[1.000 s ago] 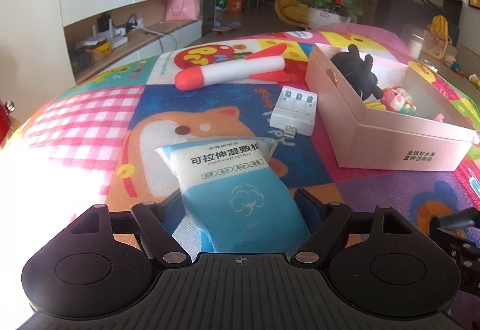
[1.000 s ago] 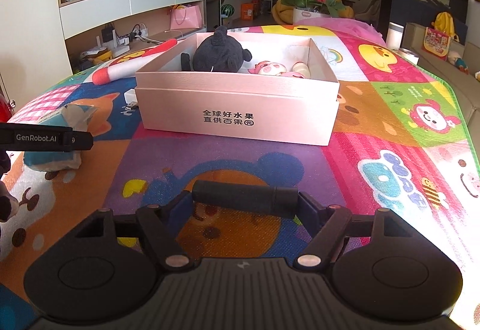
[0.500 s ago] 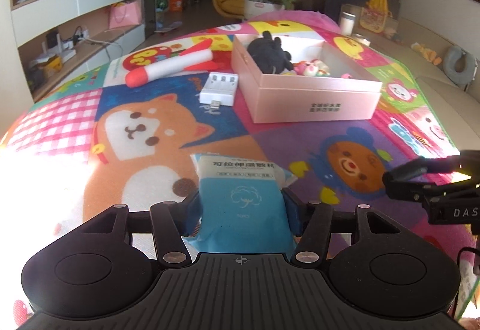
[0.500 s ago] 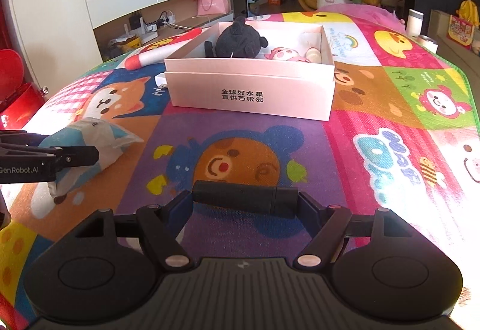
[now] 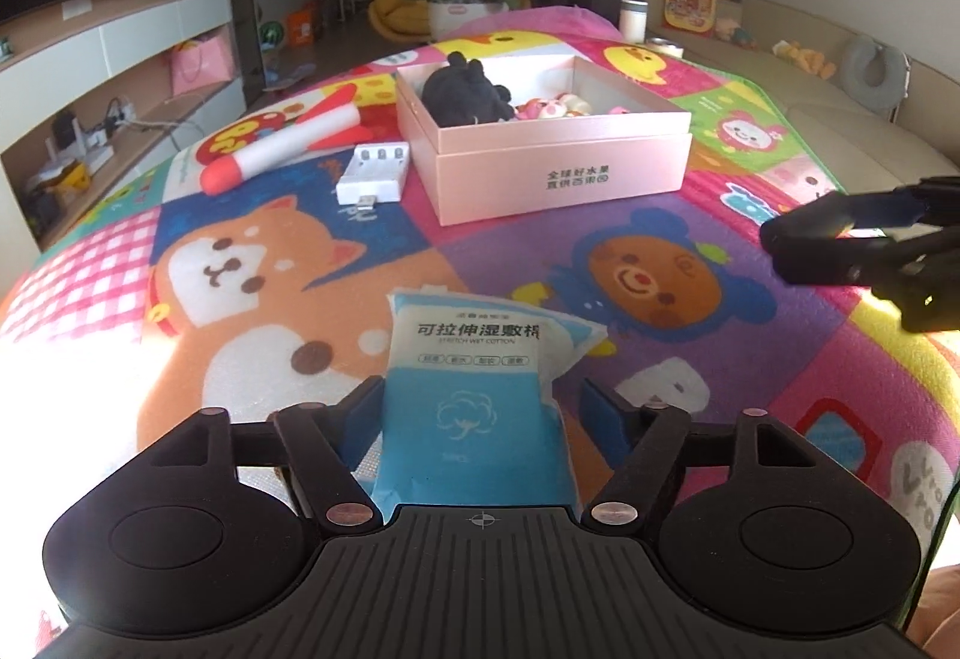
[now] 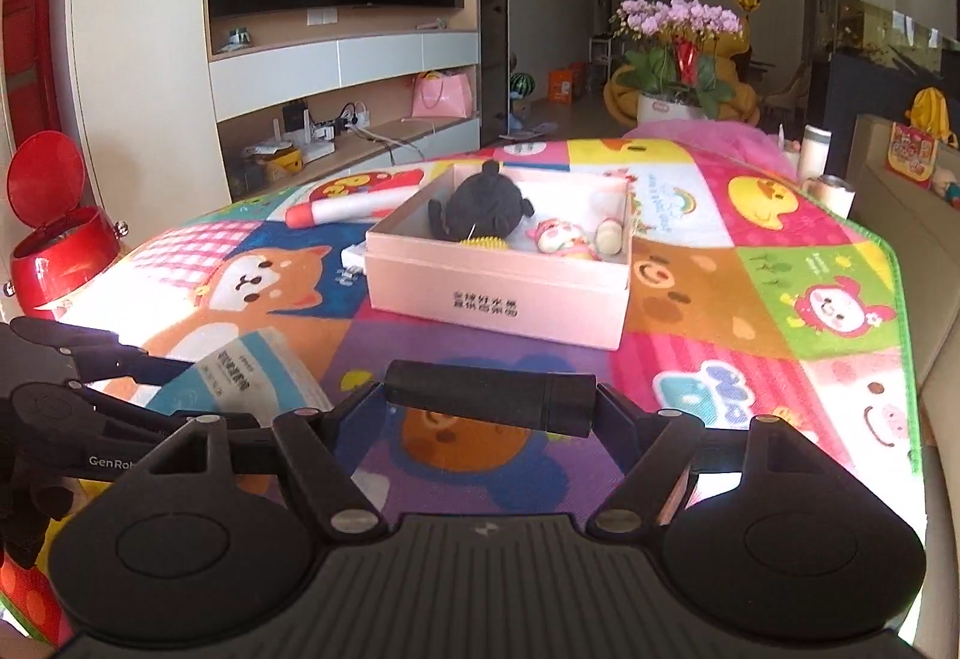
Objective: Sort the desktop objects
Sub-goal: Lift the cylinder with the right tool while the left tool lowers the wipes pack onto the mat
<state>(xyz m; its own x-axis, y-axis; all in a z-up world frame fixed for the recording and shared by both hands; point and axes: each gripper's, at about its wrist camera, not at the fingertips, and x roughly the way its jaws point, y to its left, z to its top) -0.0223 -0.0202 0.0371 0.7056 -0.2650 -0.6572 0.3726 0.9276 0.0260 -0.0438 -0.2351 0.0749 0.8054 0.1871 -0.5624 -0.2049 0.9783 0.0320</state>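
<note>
My left gripper is shut on a blue and white wet-cotton pack and holds it above the cartoon mat. My right gripper is shut on a black cylinder held crosswise between its fingers. The open pink box stands ahead with a black plush toy and small pink toys inside. The box and the pack also show in the right wrist view. A white battery charger and a red and white rocket toy lie left of the box.
The right gripper shows at the right edge of the left wrist view, the left gripper at the lower left of the right one. A red bin stands beyond the mat's left edge. A flower pot stands at the far end.
Both grippers have pulled back and risen with their loads. The box now looks farther away. The two grippers have come closer together.
</note>
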